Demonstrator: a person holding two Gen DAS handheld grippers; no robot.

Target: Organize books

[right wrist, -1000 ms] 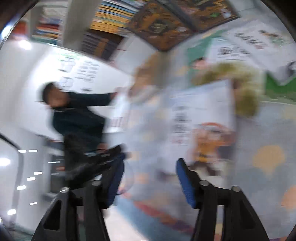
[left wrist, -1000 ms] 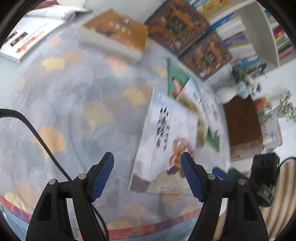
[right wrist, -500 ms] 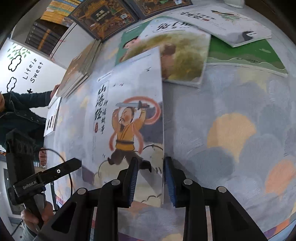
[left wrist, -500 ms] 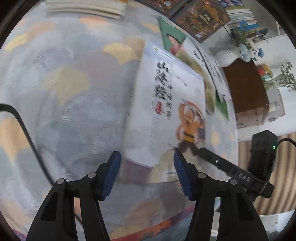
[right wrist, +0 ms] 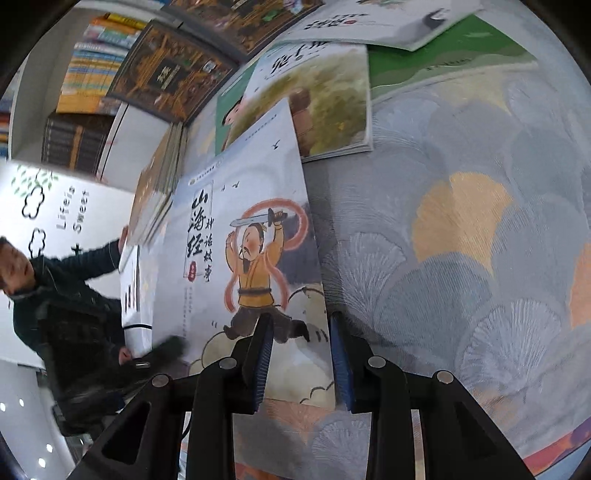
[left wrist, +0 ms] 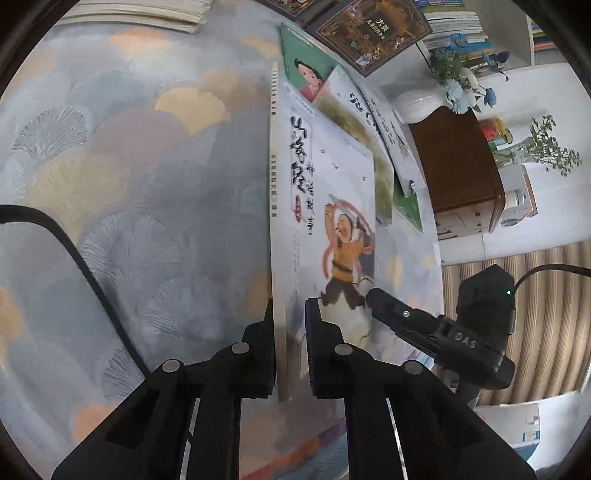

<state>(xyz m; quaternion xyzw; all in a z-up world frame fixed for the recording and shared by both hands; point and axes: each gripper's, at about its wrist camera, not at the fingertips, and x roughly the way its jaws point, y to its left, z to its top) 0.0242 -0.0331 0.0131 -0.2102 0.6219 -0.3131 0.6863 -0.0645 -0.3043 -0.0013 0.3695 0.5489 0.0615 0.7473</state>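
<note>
Gripping the picture book (left wrist: 325, 206) by its near corners, the left gripper (left wrist: 290, 332) has just clamped on the spine edge; the right gripper (right wrist: 301, 354) grasps the opposite edge, above the patterned tablecloth (right wrist: 461, 258).

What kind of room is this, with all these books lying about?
Probably a reading room or home study: packed bookshelves, picture books spread over a patterned tablecloth, and a vase of flowers.

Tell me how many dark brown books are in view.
2 dark brown books: this one beyond the green book, the other right of it, cut by the top edge. Others may be hidden.
</note>
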